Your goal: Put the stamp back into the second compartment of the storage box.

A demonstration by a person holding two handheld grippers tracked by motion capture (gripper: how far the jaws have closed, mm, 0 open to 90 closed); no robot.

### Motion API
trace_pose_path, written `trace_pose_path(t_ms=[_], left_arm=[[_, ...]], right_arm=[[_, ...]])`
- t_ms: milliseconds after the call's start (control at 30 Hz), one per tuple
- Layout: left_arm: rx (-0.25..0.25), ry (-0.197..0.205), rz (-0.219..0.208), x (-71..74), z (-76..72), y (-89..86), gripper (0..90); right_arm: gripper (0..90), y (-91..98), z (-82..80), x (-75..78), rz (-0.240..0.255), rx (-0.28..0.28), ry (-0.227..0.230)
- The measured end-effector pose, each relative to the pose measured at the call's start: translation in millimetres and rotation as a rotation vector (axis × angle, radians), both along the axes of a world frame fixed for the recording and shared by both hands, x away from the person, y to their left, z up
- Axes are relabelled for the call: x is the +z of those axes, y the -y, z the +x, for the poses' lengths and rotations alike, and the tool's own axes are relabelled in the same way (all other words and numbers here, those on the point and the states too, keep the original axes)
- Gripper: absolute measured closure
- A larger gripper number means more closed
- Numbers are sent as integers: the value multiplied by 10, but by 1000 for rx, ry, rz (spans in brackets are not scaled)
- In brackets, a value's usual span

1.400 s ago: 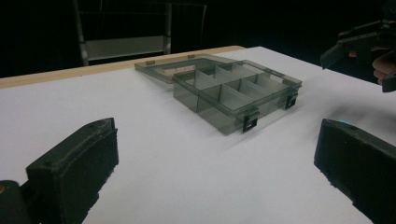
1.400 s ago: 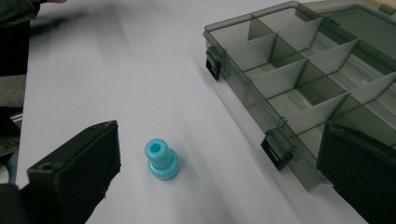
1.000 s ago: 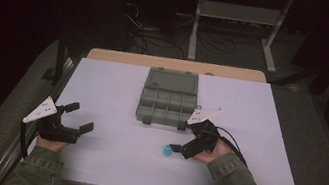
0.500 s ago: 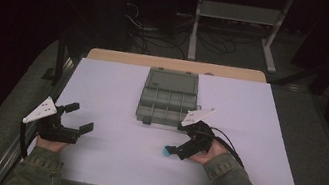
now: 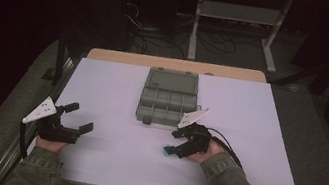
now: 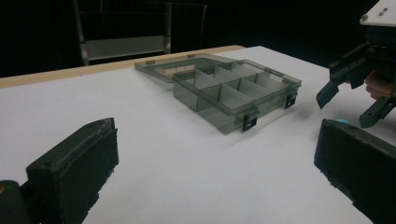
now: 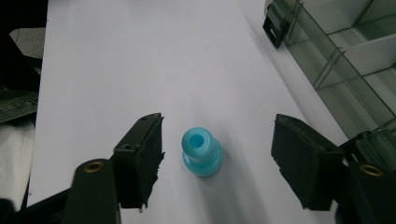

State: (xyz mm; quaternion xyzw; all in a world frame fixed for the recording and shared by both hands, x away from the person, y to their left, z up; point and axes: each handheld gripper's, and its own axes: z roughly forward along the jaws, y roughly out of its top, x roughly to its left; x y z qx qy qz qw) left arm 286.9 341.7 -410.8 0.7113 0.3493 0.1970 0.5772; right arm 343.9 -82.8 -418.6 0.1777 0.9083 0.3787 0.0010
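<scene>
1. Right tool (image 7: 217, 154): over the last second it has slid left and in toward the person across the surface (image 5: 117, 89), staying with the blue piece (image 7: 201, 152). Now its jaws stand wide apart, one on each side of the piece, neither touching it.
2. The blue piece is a small flanged part with a hole down its middle, standing upright on the surface, centred in the gap between the jaws. In the high view it shows at the tool's tip (image 5: 169, 150).
3. Judgement: the tool is lined up for a pick; closing on the piece comes next, then likely carrying it to the box.
4. Left tool (image 5: 74, 118): open, holding nothing, parked at the near left of the surface, unchanged over that second. Its jaws frame the box in the left gripper view.
5. Compartment box (image 5: 167, 98): beyond and just right of the right tool's jaws, lid laid open on the far side, visible compartments look empty (image 6: 233, 95).
6. Writing: no brand, label or readable text on the piece, box or tools.
</scene>
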Motion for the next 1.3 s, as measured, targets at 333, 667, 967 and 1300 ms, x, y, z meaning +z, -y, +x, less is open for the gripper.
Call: trace_pose_path(t_ms=[333, 667, 967, 1300], left_arm=[[1, -7, 2, -3, -1, 5, 0], [2, -7, 5, -7, 2, 4, 0], [3, -10, 17, -8, 6, 3, 0], [2, -7, 13, -6, 5, 1, 0]], right_arm=[[506, -42, -2, -47, -19, 47, 8], [721, -71, -30, -26, -24, 60, 18], [722, -37, -7, 57, 18, 45, -23], [722, -52, 33, 139, 24, 45, -28]])
